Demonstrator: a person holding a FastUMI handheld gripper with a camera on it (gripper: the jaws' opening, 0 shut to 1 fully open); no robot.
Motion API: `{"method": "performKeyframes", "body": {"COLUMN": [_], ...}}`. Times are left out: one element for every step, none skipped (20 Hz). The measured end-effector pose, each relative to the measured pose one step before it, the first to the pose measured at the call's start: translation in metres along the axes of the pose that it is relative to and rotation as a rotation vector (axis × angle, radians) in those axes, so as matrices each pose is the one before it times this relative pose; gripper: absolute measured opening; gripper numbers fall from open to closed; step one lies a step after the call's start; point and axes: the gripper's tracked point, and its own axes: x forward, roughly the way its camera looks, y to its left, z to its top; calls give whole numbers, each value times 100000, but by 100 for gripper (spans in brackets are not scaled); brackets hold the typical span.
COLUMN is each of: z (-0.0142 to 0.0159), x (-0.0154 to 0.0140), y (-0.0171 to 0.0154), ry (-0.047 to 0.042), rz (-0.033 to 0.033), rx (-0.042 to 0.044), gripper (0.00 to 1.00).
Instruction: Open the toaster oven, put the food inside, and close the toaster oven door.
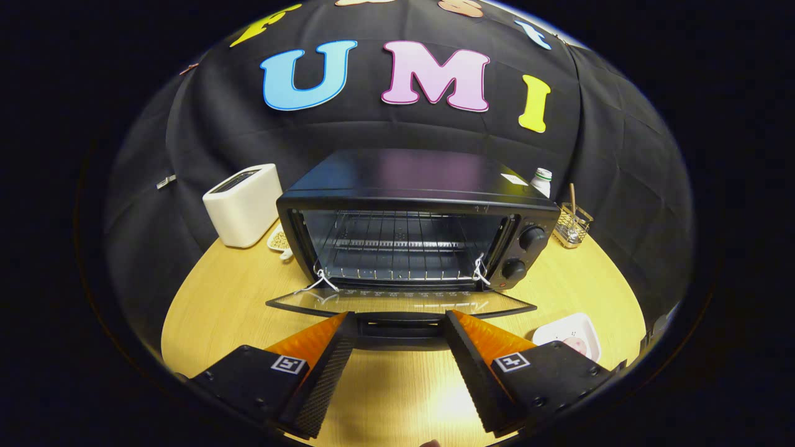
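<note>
My tongs (397, 320) are spread wide and empty, fingertips at the handle of the toaster oven's (416, 217) dropped door (397, 302). Right of the oven, my finger half hides the food plate (574, 332). The oven-top sticker is unreadable.

The black toaster oven (417, 220) stands open, door (400, 302) folded flat, wire rack bare; the food (576, 343) lies on a white plate.

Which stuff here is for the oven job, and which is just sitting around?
For the job:
- toaster oven, door open
- plate of food
- hand-held gripper, fingers open at the door handle

Just sitting around:
- white toaster
- white bottle
- wire holder
- small dish
</note>
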Motion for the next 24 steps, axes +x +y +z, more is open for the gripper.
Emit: {"method": "performKeyframes", "body": {"z": [-363, -327, -416, -333, -583, -469, -513, -657, -715, -745, -698, -541, -671, -657, -630, -415, -190, -289, -148, -136, -127, -124, -33, -59], "x": [4, -39, -77, -37, -39, 21, 93, 130, 195, 7, 50, 15, 54, -40, -58, -57, -40, -117, -144, -42, -5, 6, 71, 90], "y": [-16, -15, 105, 6, 81, 67, -152, -371, -370, -313, -376, -331, -231, -376, -304, -229, -195, -160, -140, -124, -170, -231, -168, -111], "ry": [918, 853, 747, 653, 1138, 1230, 1327, 1751, 2057, 1691, 1451, 1060, 991, 1257, 995, 790, 522, 337, 202, 241, 190, 156, 310, 450], "rz": [245, 266, 277, 366, 614, 641, 104, -433, -394, 16, -263, 240, 576, 87, 155, 348, 431, 470, 490, 421, 256, 61, -38, 226], "rx": [-9, -369, -795, -741, -219, 371, 347, 274, 532, 446, 187, 348, 516, 60, 80, 202, 129, -75, -383, -580, -444, -133, 234, 392], "gripper": [94, 94, 94, 94, 94, 95, 96, 99, 98, 99, 99, 99, 99, 99, 99, 99, 99, 99, 99, 99, 99, 99, 99, 99]}}
